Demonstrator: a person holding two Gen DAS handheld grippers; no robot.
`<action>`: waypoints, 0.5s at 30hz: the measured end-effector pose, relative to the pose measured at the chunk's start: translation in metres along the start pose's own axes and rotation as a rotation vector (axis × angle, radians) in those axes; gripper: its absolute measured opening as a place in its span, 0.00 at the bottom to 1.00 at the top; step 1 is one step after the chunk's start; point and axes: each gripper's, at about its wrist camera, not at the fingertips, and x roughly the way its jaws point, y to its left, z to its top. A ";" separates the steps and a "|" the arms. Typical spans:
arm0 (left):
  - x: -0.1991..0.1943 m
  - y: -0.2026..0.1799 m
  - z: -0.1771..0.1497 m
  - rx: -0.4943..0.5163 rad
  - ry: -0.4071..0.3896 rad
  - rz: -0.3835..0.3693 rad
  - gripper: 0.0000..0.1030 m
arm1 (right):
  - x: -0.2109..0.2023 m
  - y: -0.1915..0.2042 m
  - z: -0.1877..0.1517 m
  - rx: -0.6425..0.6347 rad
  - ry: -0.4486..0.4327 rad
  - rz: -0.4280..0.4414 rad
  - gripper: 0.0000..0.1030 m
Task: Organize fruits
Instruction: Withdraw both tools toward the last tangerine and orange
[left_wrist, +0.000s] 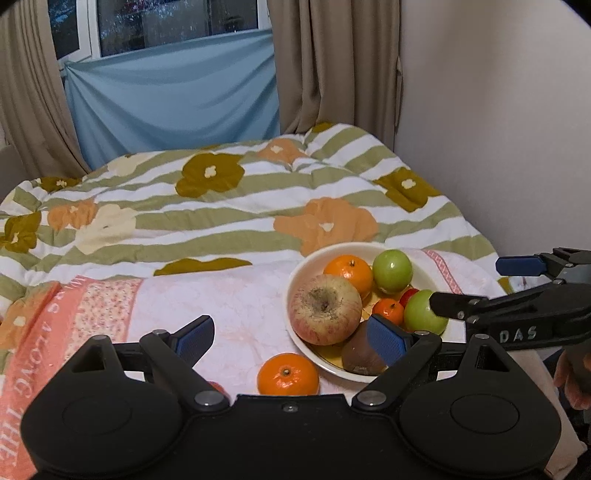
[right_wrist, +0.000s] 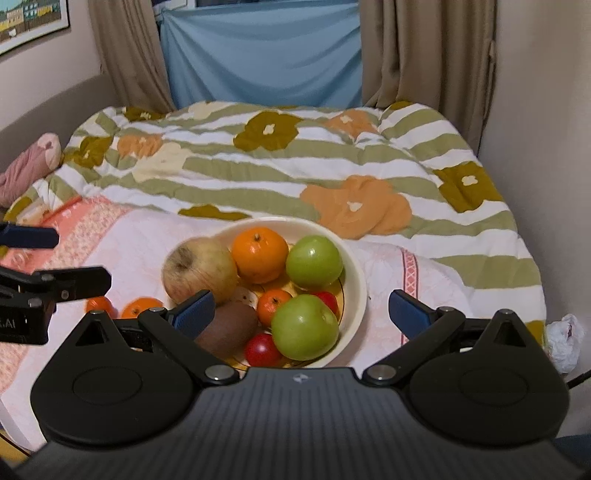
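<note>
A cream bowl (left_wrist: 301, 273) (right_wrist: 356, 284) sits on a pink towel on the bed. It holds a large apple (left_wrist: 324, 309) (right_wrist: 199, 269), a big orange (left_wrist: 349, 271) (right_wrist: 259, 254), two green fruits (left_wrist: 392, 271) (right_wrist: 314, 262), a small orange (left_wrist: 388, 311), a brown kiwi (left_wrist: 360, 354) (right_wrist: 229, 326) and small red fruits (right_wrist: 263, 350). A loose orange (left_wrist: 288, 373) lies on the towel left of the bowl; two loose oranges (right_wrist: 142, 306) show in the right wrist view. My left gripper (left_wrist: 291, 338) is open above the loose orange. My right gripper (right_wrist: 301, 312) is open over the bowl's near side.
The floral striped quilt (left_wrist: 221, 206) covers the bed behind the towel (left_wrist: 221, 299). Curtains and a blue cloth (left_wrist: 170, 92) hang at the back, a wall stands on the right. A pink pillow (right_wrist: 26, 166) lies far left, and a crumpled tissue (right_wrist: 563, 339) at the right edge.
</note>
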 end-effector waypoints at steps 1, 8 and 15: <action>-0.006 0.003 -0.001 -0.001 -0.007 0.000 0.90 | -0.006 0.002 0.002 0.004 -0.005 -0.006 1.00; -0.040 0.034 -0.010 -0.008 -0.039 -0.017 0.96 | -0.046 0.033 0.007 0.024 -0.035 -0.067 1.00; -0.055 0.067 -0.022 0.007 -0.054 -0.029 1.00 | -0.060 0.078 0.002 0.043 -0.026 -0.116 1.00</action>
